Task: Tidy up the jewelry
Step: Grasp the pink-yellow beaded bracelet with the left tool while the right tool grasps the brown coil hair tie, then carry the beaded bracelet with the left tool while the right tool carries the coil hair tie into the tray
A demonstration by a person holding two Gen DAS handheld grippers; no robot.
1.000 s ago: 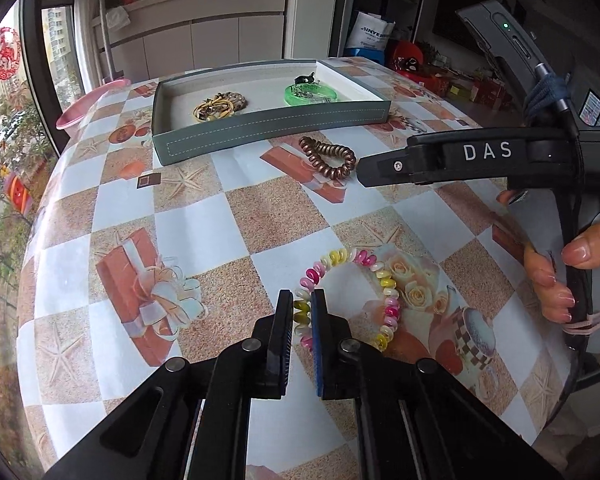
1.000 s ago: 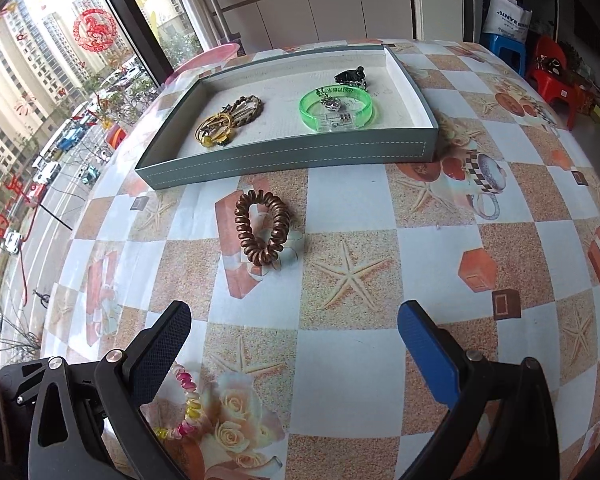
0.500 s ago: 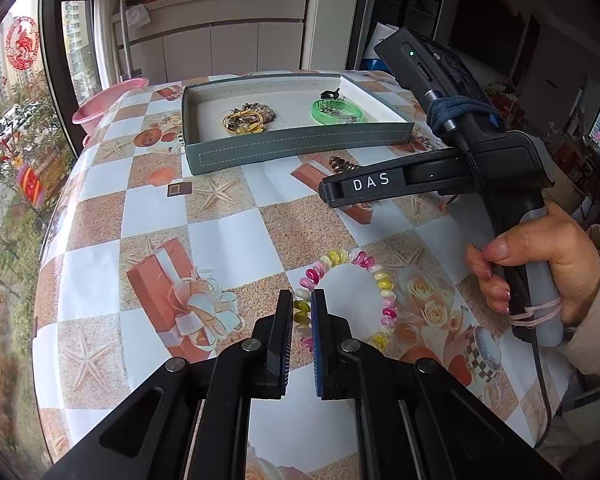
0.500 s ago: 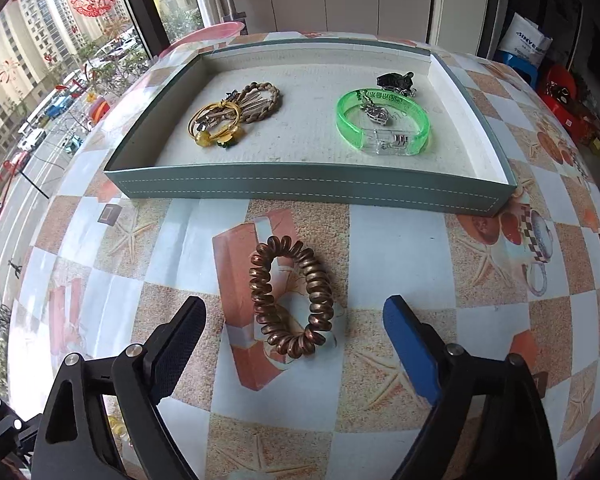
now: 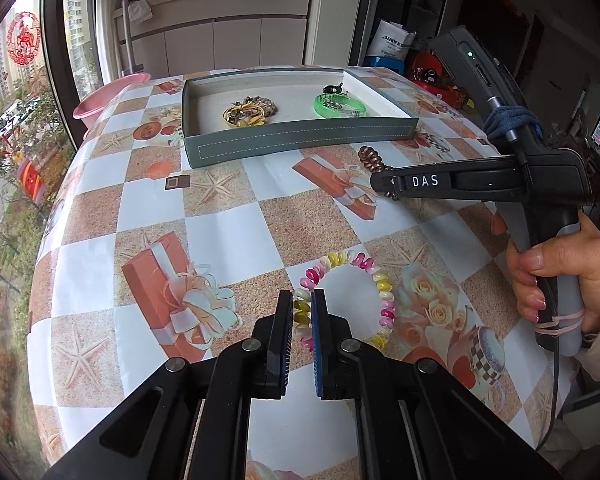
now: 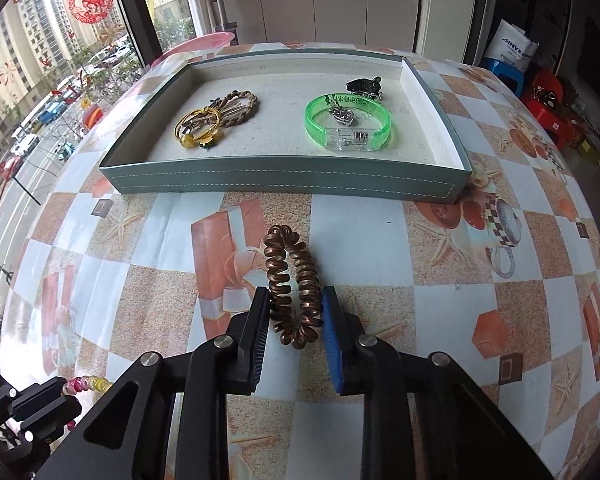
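Brown coil tie (image 6: 294, 292) on table (image 6: 380, 240), near side of tray (image 6: 284, 178): my right gripper (image 6: 295, 322) closing round it. Left gripper (image 5: 301, 314) clenched on pastel coil tie (image 5: 346, 294), near edge.

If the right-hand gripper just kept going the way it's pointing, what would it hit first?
Probably the patterned table. The right gripper points steeply down, its jaws closing around the brown spiral hair tie; the grey tray lies farther ahead.
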